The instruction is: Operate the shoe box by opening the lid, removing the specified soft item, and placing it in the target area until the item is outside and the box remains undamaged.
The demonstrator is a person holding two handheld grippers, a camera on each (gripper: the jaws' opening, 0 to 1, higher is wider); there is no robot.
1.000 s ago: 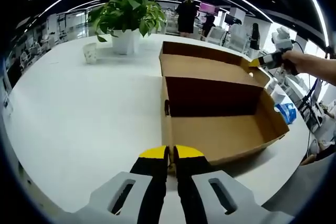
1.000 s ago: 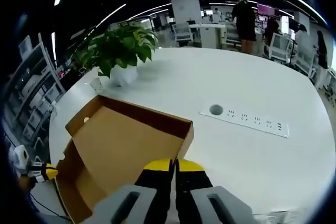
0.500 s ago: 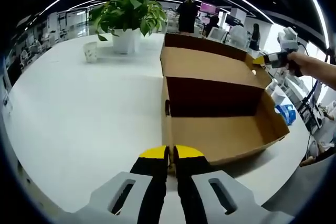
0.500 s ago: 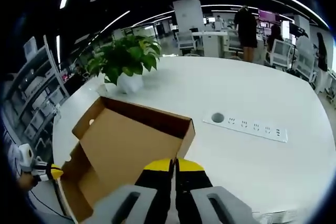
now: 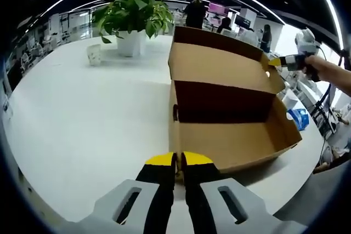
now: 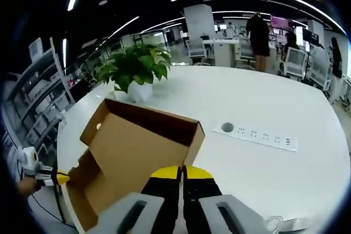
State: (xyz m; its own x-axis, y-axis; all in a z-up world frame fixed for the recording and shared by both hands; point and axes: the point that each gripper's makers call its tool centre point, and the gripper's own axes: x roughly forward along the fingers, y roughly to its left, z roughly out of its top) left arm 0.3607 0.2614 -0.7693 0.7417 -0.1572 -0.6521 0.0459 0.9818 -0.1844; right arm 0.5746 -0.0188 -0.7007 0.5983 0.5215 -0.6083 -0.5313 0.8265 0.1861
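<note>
On the white table (image 5: 82,113), far left, stand a plant (image 5: 131,15) and a small cup (image 5: 94,55). Right of them sits the box (image 5: 230,119), a brown cardboard one, its lid (image 5: 219,67) tipped up. The left gripper (image 5: 178,160) pinches the near wall, jaws pressed together. The right gripper (image 6: 181,172) pinches the lid's edge, jaws also shut. Cardboard like this looks light and thin and would bend easily, so hold the edges gently. No soft item can be seen inside.

Right gripper (image 6: 180,172) pinching raised box lid (image 6: 134,154), potted plant (image 6: 137,69) behind
</note>
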